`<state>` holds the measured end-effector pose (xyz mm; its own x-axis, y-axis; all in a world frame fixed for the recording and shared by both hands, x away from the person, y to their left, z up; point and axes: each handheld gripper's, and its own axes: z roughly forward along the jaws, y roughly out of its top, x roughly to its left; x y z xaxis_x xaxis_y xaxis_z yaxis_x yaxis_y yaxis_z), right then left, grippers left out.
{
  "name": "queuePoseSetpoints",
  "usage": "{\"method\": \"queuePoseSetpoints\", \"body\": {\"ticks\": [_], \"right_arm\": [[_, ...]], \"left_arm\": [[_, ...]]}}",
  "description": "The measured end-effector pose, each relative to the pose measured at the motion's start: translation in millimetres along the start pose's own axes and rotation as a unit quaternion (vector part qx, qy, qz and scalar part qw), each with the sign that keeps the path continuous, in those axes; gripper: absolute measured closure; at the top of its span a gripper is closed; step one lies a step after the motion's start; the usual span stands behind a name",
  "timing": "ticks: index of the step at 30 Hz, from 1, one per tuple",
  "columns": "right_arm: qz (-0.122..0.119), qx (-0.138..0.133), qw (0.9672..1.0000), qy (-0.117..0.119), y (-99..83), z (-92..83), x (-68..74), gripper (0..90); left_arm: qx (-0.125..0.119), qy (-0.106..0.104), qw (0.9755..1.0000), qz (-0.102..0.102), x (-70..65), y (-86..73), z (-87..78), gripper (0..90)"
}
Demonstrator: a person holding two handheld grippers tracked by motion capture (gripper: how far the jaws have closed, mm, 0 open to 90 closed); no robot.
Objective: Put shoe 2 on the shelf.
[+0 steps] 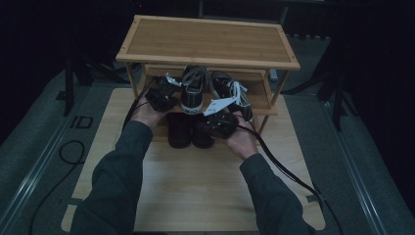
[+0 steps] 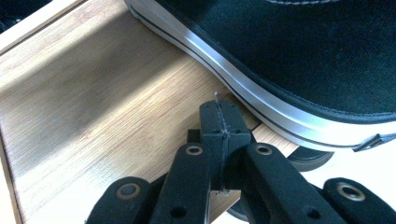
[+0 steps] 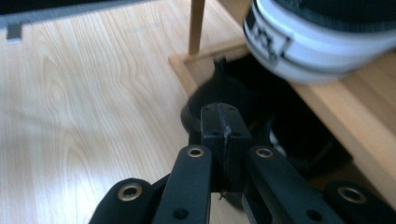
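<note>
Bamboo shoe rack [image 1: 205, 41], three tiers, standing on a pale wooden board [image 1: 195, 186]. From the high view: two black sneakers with white soles on the middle shelf, left sneaker [image 1: 194, 88] and right sneaker [image 1: 231, 90], heels toward the person; a pair of dark shoes [image 1: 188, 129] on the bottom tier, below and between the hands. Left gripper [image 1: 161, 95] sits at the left sneaker's outer side; right gripper [image 1: 220, 122] is in front of the right sneaker's heel, above the dark shoes.

Left gripper view adds the close detail: jaws pressed together, nothing between them, tips just short of the sneaker's white sole band [image 2: 261, 93] on the shelf boards.

Right gripper view: jaws likewise together and empty, pointing at a dark shoe [image 3: 243, 102]; a sneaker's white heel [image 3: 308, 46] overhangs the shelf edge above.

Black cables trail back over the board.
</note>
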<state>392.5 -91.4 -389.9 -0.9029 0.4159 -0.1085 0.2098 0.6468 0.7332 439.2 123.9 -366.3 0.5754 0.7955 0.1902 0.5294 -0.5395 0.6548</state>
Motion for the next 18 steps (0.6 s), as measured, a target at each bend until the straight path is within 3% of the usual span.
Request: {"method": "queuePoseSetpoints", "body": {"ticks": [8,18], "right_arm": [[-0.013,0.006,0.9999,0.000,-11.3,-18.6,0.8,90.0],[-0.014,0.024,0.9996,0.002,-28.1,-39.8,-9.7,90.0]], "left_arm": [[0.001,0.001,1.0000,0.000,-0.2,0.3,0.0,90.0],[0.000,-0.001,1.0000,0.000,0.4,0.0,0.0,90.0]]}}
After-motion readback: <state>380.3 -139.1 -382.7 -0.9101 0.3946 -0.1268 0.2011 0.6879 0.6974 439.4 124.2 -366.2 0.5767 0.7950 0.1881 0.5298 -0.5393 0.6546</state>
